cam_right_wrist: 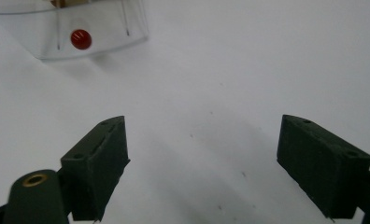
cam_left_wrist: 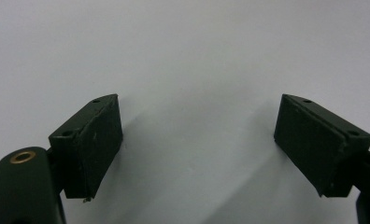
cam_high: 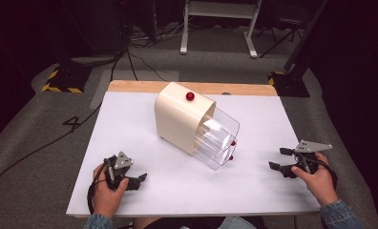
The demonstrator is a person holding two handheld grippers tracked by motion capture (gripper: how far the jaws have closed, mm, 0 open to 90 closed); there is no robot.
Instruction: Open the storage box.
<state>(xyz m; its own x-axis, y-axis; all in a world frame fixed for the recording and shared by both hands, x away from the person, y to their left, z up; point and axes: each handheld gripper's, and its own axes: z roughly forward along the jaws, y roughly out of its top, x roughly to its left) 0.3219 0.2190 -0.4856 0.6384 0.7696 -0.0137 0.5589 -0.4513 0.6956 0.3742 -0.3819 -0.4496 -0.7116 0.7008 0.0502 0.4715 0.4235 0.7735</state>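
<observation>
A cream box with a red knob on top stands mid-table, and a clear plastic drawer juts from its front toward the right. Red knobs sit on the drawer's face; one red knob shows behind the clear plastic in the right gripper view. My left gripper rests open near the front left of the table, nothing between its jaws. My right gripper is open at the front right, pointing left toward the drawer, jaws wide apart over bare table.
The white tabletop has a wooden strip along its far edge. Grey carpet with black cables lies around the table, and white desk legs stand behind it. Bare table lies between both grippers and the box.
</observation>
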